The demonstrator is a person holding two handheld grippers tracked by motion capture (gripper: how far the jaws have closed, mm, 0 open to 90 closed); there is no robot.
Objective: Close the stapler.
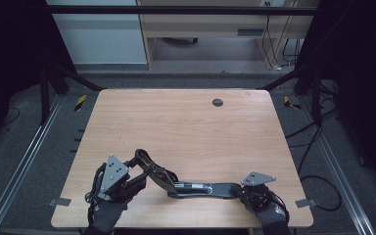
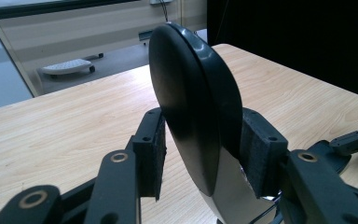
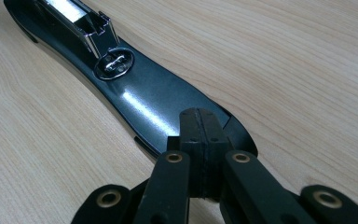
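A black stapler (image 1: 191, 187) lies swung open near the table's front edge. Its base lies flat and its top arm (image 1: 147, 164) rises toward the left. My left gripper (image 1: 142, 172) is shut on that raised arm. In the left gripper view the arm's rounded end (image 2: 191, 102) stands upright between the pads (image 2: 151, 149), which press on both of its sides. My right gripper (image 1: 238, 190) is shut, pads together with nothing between them. In the right gripper view its tips (image 3: 200, 135) rest on the near end of the stapler's base (image 3: 154, 98), behind the metal anvil (image 3: 114, 63).
The wooden table (image 1: 186, 122) has a small dark round hole (image 1: 218, 102) near its far edge. Black frame posts stand at the far corners, cables lie on the floor to the right, and a light wooden cabinet (image 1: 200, 24) stands beyond.
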